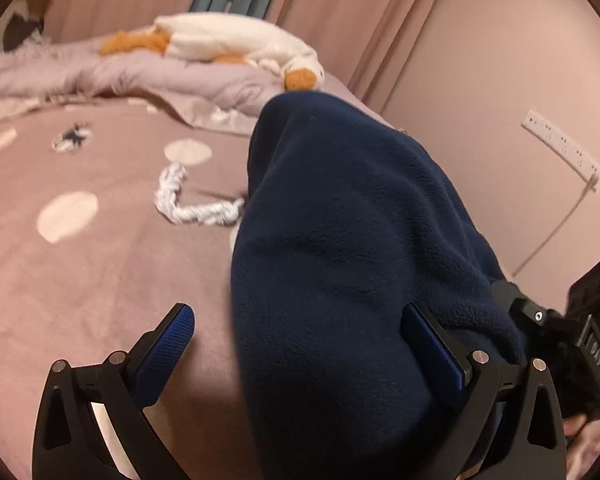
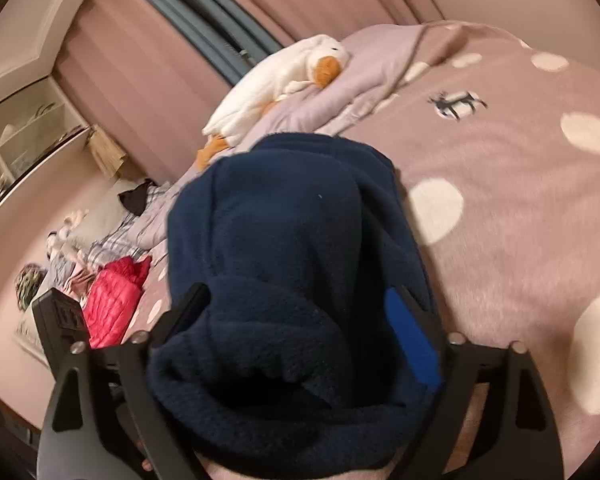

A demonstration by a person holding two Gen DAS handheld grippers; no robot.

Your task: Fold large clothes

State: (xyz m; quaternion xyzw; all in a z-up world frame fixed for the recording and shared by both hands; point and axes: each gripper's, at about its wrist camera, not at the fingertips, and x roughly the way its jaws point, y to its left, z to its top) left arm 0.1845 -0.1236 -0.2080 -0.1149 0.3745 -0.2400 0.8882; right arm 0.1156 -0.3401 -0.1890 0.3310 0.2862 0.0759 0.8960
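A navy fleece garment (image 1: pixel 340 248) hangs bunched above the pink dotted bed (image 1: pixel 100 280). My left gripper (image 1: pixel 300 320) is wide open; the fleece drapes between its fingers and over the right finger (image 1: pixel 432 344), the left finger (image 1: pixel 168 336) is bare. The other gripper's black body (image 1: pixel 580 332) shows at the right edge, against the cloth. In the right wrist view the same fleece (image 2: pixel 292 260) fills the space between the fingers of my right gripper (image 2: pixel 300 320), bulging over both; the jaws stand wide apart around the thick wad. Its blue right pad (image 2: pixel 412 344) shows.
A white goose plush (image 1: pixel 236 44) lies on a lilac quilt (image 1: pixel 140 76) at the bed's far end. A white drawstring (image 1: pixel 188 204) lies on the bed. A red puffer jacket (image 2: pixel 112 300) and other clothes lie at the bedside. Curtains and a wall power strip (image 1: pixel 560 144) stand behind.
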